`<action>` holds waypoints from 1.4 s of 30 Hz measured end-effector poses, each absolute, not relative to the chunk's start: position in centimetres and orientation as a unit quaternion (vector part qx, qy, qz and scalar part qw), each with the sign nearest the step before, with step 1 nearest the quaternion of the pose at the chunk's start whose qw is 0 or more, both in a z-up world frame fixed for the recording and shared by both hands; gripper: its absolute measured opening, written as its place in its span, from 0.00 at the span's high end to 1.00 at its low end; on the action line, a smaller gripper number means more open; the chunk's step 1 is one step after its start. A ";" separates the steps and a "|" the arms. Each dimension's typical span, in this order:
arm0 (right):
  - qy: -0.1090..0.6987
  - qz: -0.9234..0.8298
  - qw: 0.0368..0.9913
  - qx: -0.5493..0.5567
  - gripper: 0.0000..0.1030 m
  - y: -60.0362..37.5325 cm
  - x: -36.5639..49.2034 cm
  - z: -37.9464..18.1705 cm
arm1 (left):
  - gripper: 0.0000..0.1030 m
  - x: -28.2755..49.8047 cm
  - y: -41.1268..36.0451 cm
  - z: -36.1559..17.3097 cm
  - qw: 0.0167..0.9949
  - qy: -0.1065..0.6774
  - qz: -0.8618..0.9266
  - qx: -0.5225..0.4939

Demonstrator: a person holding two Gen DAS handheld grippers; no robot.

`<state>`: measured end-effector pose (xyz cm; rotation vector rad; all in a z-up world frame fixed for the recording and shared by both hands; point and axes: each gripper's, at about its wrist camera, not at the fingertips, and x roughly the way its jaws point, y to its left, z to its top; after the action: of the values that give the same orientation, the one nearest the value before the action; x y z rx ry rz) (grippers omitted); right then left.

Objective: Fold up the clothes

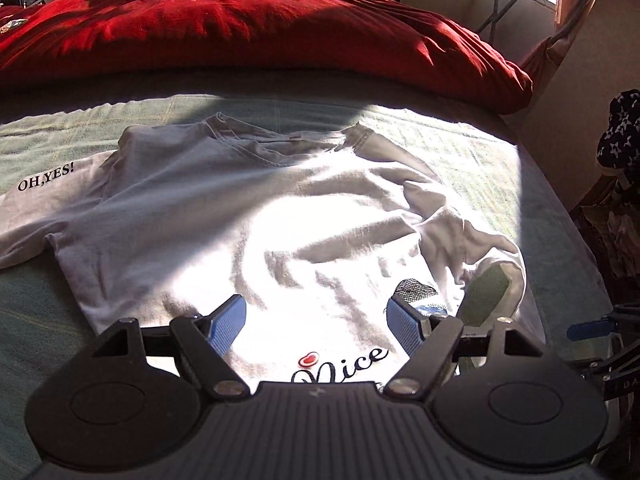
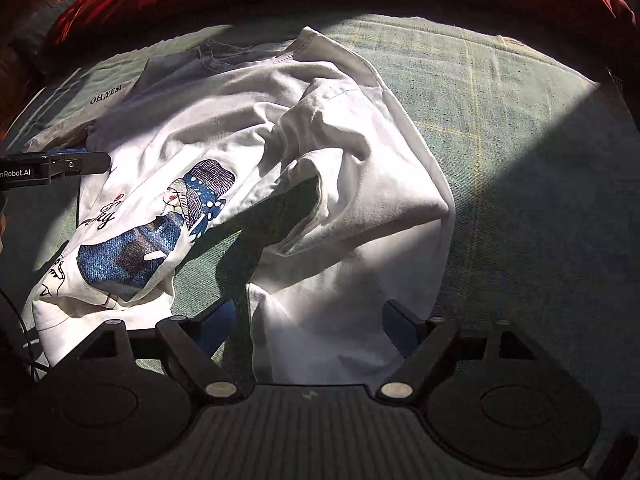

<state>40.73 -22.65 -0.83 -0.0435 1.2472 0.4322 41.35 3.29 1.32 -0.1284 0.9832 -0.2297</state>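
**White T-shirt spread on the bed, both tongs open**

Far left in the left wrist view, a sleeve (image 1: 38, 196) printed "OH,YES!" lies flat on the green bedsheet (image 1: 36, 312). Next to it, the white T-shirt (image 1: 224, 208) lies across the bed, collar pointing toward the red duvet (image 1: 256, 28) bunched behind it. The left tongs (image 1: 316, 322) hover low over the shirt's hem, blue pads wide apart, gripping nothing; the word "Nice" shows on the cloth between them. Moving right, the shirt's other side is rumpled.

In the right wrist view, the left tongs (image 2: 82, 162) poke in at the left edge. A blue printed figure (image 2: 160, 236) sits on the shirt (image 2: 352, 216), whose right side is folded over itself, the sleeve opening gaping. The right tongs (image 2: 308, 330) are spread open, straddling the shirt's near edge without clamping it.
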 end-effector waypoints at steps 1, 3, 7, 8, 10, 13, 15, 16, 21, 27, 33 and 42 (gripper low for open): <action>0.579 0.194 0.792 -0.021 0.18 -23.1 40.2 -0.9 | 0.25 41.4 2.8 1.4 0.873 0.471 -0.114 -0.059; 0.579 0.180 0.795 -0.023 0.18 -23.9 39.2 -1.2 | 0.25 41.4 1.7 1.6 0.873 0.469 -0.123 -0.052; 0.578 0.152 0.801 -0.027 0.15 -25.5 37.2 -1.6 | 0.25 41.4 -0.5 2.4 0.874 0.461 -0.148 -0.042; 0.578 0.145 0.803 -0.028 0.15 -25.9 36.7 -1.7 | 0.25 41.4 -1.0 2.7 0.874 0.459 -0.157 -0.040; 0.577 0.133 0.805 -0.033 0.12 -26.3 35.7 -1.9 | 0.25 41.4 -2.3 3.2 0.873 0.454 -0.175 -0.033; 0.567 0.129 0.810 -0.073 0.11 -25.1 34.6 -2.4 | 0.25 41.3 -4.0 3.5 0.871 0.448 -0.199 -0.017; 0.556 0.131 0.814 -0.107 0.07 -24.0 33.9 -2.7 | 0.25 41.3 -4.9 3.3 0.868 0.451 -0.208 -0.012; 0.551 0.131 0.815 -0.121 0.06 -23.4 33.5 -3.0 | 0.25 41.2 -5.2 3.2 0.865 0.454 -0.213 -0.014; 0.534 0.145 0.815 -0.172 0.05 -21.6 31.8 -3.7 | 0.25 40.9 -7.1 2.8 0.851 0.463 -0.247 -0.015; 0.499 0.134 0.815 -0.262 0.03 -20.7 30.0 -4.8 | 0.25 40.6 -9.2 2.1 0.833 0.477 -0.280 -0.016; 0.453 0.108 0.815 -0.345 0.00 -19.8 29.3 -6.3 | 0.25 40.3 -10.5 1.5 0.819 0.490 -0.297 -0.006; 0.426 0.022 0.817 -0.388 0.00 -21.0 28.4 -6.1 | 0.25 40.8 -11.0 1.0 0.815 0.497 -0.298 -0.013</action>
<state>28.44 -20.96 -6.10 -0.8276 0.9091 0.0467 40.80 -11.05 1.05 -0.0284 1.0608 -0.6352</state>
